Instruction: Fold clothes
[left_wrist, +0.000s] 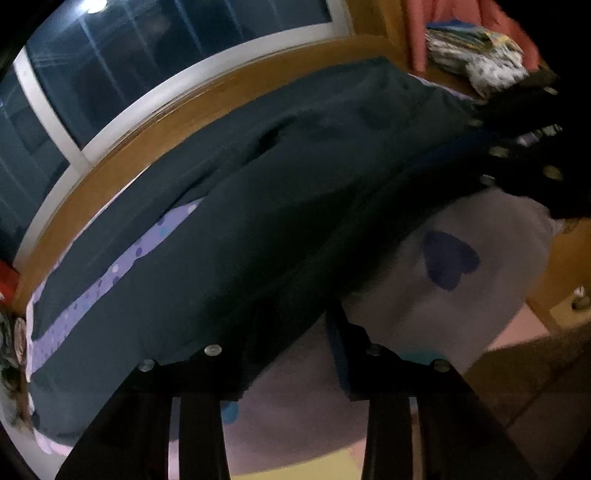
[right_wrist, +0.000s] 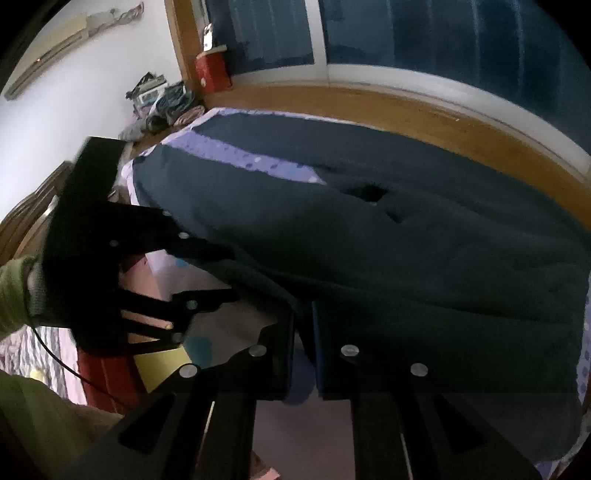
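A dark garment (right_wrist: 388, 240) lies spread across a bed with a lilac dotted sheet (right_wrist: 258, 162), filling the middle of both wrist views; its near hem runs toward six o'clock, where both tools work.

The right tool (right_wrist: 303, 332) is clenched on that hem, a fold of the dark cloth pinched between its nearly closed fingers, probably to anchor the edge so the fabric stays taut for a fold.

The left tool (right_wrist: 221, 275) sits at nine o'clock in the right wrist view, its fingers part-way apart with the garment's edge running between them. In its own view, the left tool (left_wrist: 295, 332) shows dark cloth draped between the fingers, but blur and shadow hide whether the pads press it, so a grip cannot be confirmed.

Beyond the garment, at twelve o'clock, a wooden sill (right_wrist: 424, 110) runs below a dark window (right_wrist: 443, 37). A pile of folded cloth (left_wrist: 476, 55) rests at one o'clock in the left wrist view, well apart.
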